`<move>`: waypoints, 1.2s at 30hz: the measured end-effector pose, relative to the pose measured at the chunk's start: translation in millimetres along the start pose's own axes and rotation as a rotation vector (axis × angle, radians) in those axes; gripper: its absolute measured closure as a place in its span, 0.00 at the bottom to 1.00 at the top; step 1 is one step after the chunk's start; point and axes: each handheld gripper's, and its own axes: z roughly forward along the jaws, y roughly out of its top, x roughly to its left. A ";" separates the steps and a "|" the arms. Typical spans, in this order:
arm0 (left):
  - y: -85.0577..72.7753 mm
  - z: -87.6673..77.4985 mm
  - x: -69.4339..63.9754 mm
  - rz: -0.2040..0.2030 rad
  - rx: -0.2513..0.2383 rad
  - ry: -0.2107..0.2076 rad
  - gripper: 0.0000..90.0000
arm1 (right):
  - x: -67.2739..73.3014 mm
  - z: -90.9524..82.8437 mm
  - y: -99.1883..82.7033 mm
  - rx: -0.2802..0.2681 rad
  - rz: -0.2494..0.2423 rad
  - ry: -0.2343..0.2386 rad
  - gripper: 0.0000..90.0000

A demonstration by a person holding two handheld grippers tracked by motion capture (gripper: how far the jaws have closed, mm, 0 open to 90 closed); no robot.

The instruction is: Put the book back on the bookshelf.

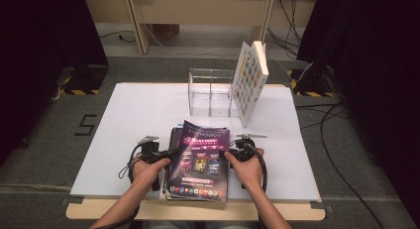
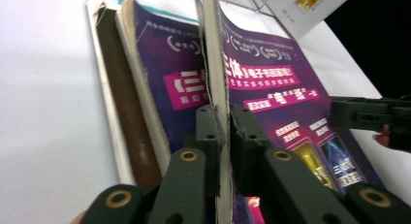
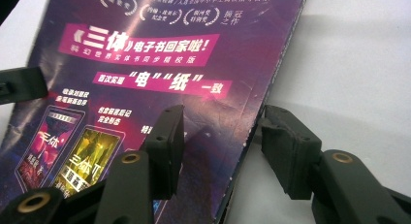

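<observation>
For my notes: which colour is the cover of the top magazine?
Mostly purple, with pink banners; the magazine shows best in the right gripper view.

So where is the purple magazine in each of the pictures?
High view: the purple magazine lies at the table's near edge, on top of a stack, between the two hands.
Left gripper view: its edge runs up the middle, pinched between the jaws.
Right gripper view: its cover fills the left and middle; the open jaws straddle its edge.
Shared landmark: the pink title banner.

hidden: lower books [image 2: 130, 132] under purple book [image 2: 271, 88], beside left tool [image 2: 222, 132] | cut off: purple book's bottom edge behind right tool [image 3: 220, 146] | unreadable: small cover print
</observation>
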 end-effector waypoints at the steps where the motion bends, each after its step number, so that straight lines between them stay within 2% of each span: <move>1: 0.2 0.2 -0.9 0.003 0.003 0.007 0.93 | -0.2 -0.1 0.5 0.004 -0.006 0.000 0.57; 6: -0.4 0.3 -4.4 -0.027 -0.006 -0.017 0.94 | -4.7 -3.4 1.2 0.021 0.002 0.012 0.58; 8: -0.6 0.1 -6.5 -0.026 -0.007 -0.021 0.94 | -6.4 -4.3 1.4 0.023 0.009 0.019 0.58; 9: -0.9 -0.7 -10.0 -0.053 -0.008 -0.046 0.94 | -8.4 -6.2 2.3 0.032 0.012 0.012 0.58; 10: -0.9 -0.7 -10.0 -0.053 -0.008 -0.046 0.94 | -8.4 -6.2 2.3 0.032 0.012 0.012 0.58; 11: 0.3 -2.4 -13.9 -0.063 -0.011 -0.077 0.94 | -11.0 -8.7 3.6 0.036 0.016 0.008 0.58; 12: 0.9 -2.5 -15.5 -0.058 -0.012 -0.079 0.94 | -12.0 -10.0 4.3 0.038 0.020 0.008 0.58; 15: 1.2 -0.4 -17.1 -0.049 -0.003 -0.067 0.94 | -14.8 -12.3 5.8 0.036 0.015 0.007 0.58; 17: -0.1 4.2 -17.8 -0.067 0.006 -0.064 0.94 | -19.8 -13.3 7.7 0.036 0.029 0.006 0.58; 20: -2.7 6.5 -20.0 -0.065 0.004 -0.051 0.94 | -24.7 -11.8 7.6 0.037 0.043 0.006 0.57; 22: -4.5 7.5 -20.7 -0.045 0.003 -0.039 0.94 | -28.2 -9.4 7.9 0.038 0.082 0.032 0.56; 24: -5.4 8.8 -19.1 -0.061 0.021 -0.049 0.94 | -30.6 -5.8 9.2 0.038 0.097 0.062 0.56; 25: -5.9 9.4 -18.8 -0.070 0.031 -0.051 0.94 | -31.2 -4.8 10.8 0.043 0.106 0.068 0.56; 28: -6.0 10.8 -19.7 -0.067 0.035 -0.047 0.93 | -33.3 -3.3 14.8 0.054 0.120 0.073 0.56; 30: -4.9 12.4 -20.4 -0.065 0.039 -0.046 0.93 | -38.4 -0.2 22.1 0.067 0.146 0.088 0.57; 32: -4.0 14.7 -20.9 -0.062 0.043 -0.046 0.93 | -40.1 0.7 24.0 0.062 0.146 0.086 0.57; 35: -2.8 16.9 -21.2 -0.061 0.050 -0.040 0.93 | -43.9 2.5 27.9 0.068 0.165 0.096 0.59; 36: -2.3 17.0 -21.4 -0.058 0.054 -0.036 0.92 | -44.6 1.4 29.0 0.064 0.158 0.094 0.65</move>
